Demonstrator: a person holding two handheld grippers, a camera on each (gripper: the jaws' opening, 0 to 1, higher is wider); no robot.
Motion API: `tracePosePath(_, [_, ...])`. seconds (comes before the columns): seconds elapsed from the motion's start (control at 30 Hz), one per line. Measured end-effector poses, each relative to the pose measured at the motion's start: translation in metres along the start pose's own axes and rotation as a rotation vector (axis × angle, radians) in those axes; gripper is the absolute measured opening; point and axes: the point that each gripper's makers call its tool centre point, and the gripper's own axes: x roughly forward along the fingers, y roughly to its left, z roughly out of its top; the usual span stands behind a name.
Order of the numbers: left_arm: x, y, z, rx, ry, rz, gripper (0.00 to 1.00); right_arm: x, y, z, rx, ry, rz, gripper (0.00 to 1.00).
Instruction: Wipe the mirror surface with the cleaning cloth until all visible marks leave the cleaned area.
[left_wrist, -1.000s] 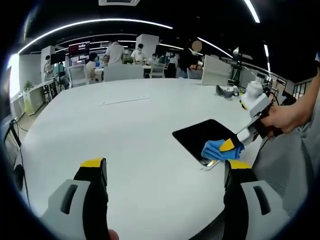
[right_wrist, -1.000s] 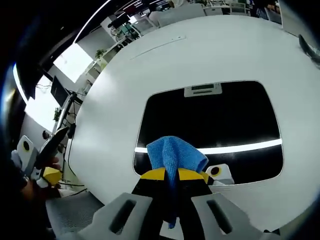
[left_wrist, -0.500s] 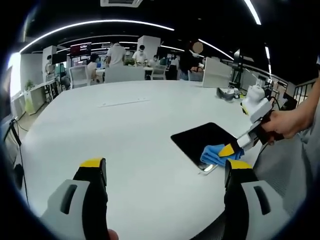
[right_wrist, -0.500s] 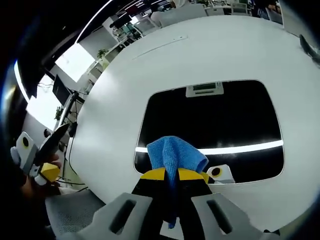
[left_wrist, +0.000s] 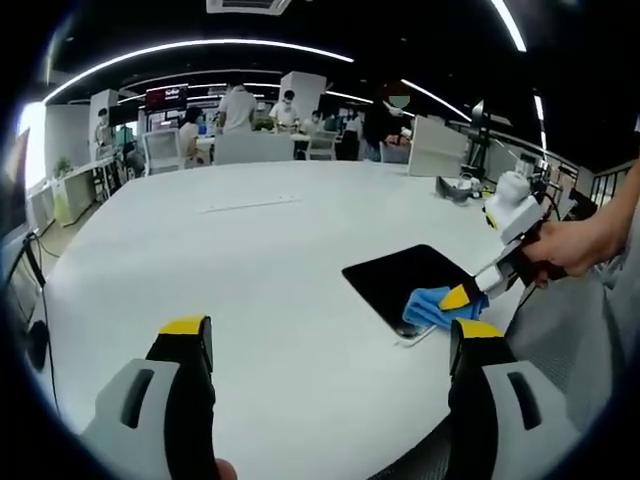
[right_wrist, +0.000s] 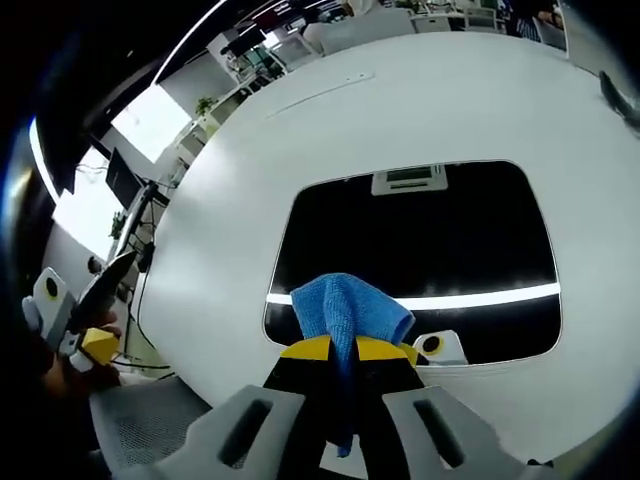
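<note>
Your right gripper (right_wrist: 343, 350) has its 2 jaws closed on the cloth (right_wrist: 347, 307), and the blue bunch sits just ahead of the tips, pressed to the near edge of the mirror (right_wrist: 420, 240). In the left gripper view you can see the same thing from the side: the cloth (left_wrist: 432, 305) at the near corner of the mirror (left_wrist: 400, 277), with your right gripper (left_wrist: 478, 290) slanting down onto it. Your left gripper (left_wrist: 330, 340) hangs over bare table with its jaws wide apart, holding nothing.

By my reading you are mid-wipe, working the near edge. The glass ahead of the cloth looks dark and reflects 1 ceiling light strip; I cannot pick out any marks on it at this sharpness, so I cannot tell you how much is left.

The mirror lies flat on a big white table (left_wrist: 230, 260), smooth and otherwise bare near your grippers. Beyond it is an open office with desks, chairs and several people (left_wrist: 235, 105) at the far end.
</note>
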Motion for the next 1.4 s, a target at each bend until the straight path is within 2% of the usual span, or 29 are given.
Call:
tracePosePath(0.23, [0.002,0.000,0.006,0.001,-0.007,-0.006,0.98,-0.002,-0.006,0.000,0.013,-0.004,-0.007,0.01])
tracePosePath(0.47, [0.004,-0.002,0.004,0.009,0.000,-0.019,0.98,-0.006,-0.011,0.001,0.009,-0.002,-0.020,0.01])
tracePosePath(0.93, [0.005,0.003,0.010,0.008,-0.002,-0.020,0.97,-0.014,-0.031,0.002,0.021,-0.005,-0.046,0.01])
tracePosePath(1.4, [0.005,0.000,0.010,0.004,-0.004,-0.016,0.97,-0.013,-0.030,0.004,0.016,-0.011,-0.048,0.01])
